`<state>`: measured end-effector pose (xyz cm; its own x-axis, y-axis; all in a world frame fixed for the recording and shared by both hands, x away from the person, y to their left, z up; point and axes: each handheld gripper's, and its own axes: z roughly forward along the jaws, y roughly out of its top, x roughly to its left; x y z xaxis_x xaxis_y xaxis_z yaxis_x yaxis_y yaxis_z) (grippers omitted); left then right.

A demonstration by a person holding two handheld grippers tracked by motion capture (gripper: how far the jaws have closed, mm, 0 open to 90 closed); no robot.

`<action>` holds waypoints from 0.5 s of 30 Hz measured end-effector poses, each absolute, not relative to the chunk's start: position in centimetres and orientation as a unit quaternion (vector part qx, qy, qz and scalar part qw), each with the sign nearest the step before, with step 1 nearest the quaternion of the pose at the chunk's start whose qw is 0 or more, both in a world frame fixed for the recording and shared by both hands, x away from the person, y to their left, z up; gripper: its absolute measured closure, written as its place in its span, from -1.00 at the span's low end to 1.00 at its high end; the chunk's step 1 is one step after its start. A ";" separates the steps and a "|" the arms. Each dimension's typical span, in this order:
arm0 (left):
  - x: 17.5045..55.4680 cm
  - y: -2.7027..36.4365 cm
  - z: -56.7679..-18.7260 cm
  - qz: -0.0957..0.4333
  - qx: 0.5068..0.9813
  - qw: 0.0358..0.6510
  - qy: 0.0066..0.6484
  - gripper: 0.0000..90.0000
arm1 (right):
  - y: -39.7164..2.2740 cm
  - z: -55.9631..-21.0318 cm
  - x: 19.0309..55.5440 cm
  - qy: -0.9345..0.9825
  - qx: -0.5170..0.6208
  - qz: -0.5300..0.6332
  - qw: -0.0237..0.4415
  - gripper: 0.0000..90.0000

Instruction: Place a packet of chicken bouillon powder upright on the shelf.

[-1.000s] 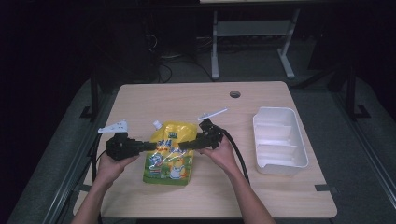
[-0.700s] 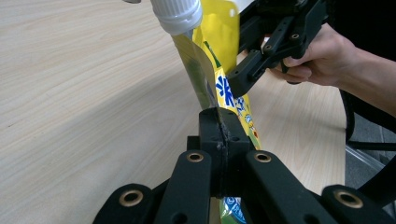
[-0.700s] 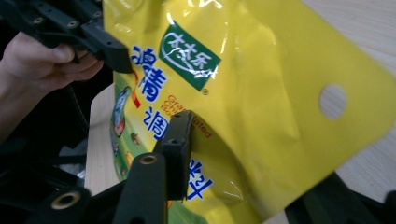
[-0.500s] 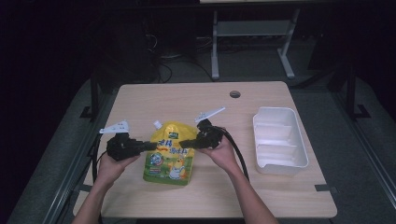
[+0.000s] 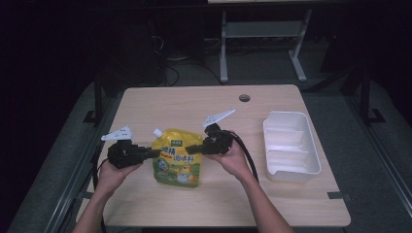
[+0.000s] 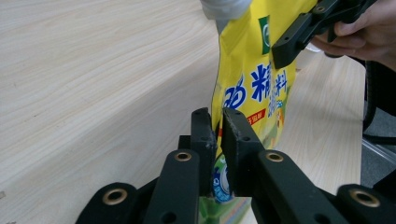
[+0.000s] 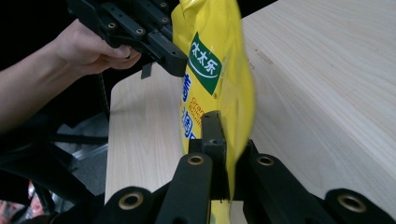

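Right gripper (image 5: 190,148) fingers have just closed on the yellow pouch (image 5: 177,158); left gripper (image 5: 154,153) already pinches its opposite edge. Pouch lifts off the bench (image 5: 194,104); two-handed carry looks feasible.

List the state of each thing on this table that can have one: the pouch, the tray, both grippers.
Yellow plastic spouted pouch: held up by both side edges, white cap on.
White plastic divided tray: empty, flat on the table.
Left gripper: jaws clamped on the pouch's edge, just eased slightly.
Right gripper: jaws just closed, clamped on the opposite edge.
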<state>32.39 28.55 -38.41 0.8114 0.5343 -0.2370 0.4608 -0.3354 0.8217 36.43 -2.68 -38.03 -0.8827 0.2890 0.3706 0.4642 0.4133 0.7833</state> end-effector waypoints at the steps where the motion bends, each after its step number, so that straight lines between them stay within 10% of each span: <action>1: 32.3 28.6 -38.4 0.040 0.817 0.490 0.303 0.78 | -2.6 -37.8 36.3 -0.838 -0.223 -0.490 0.088 0.99; 15: 30.9 29.7 -39.0 0.063 0.817 0.484 0.305 0.48 | -3.4 -36.3 35.9 -0.847 -0.222 -0.478 0.071 0.99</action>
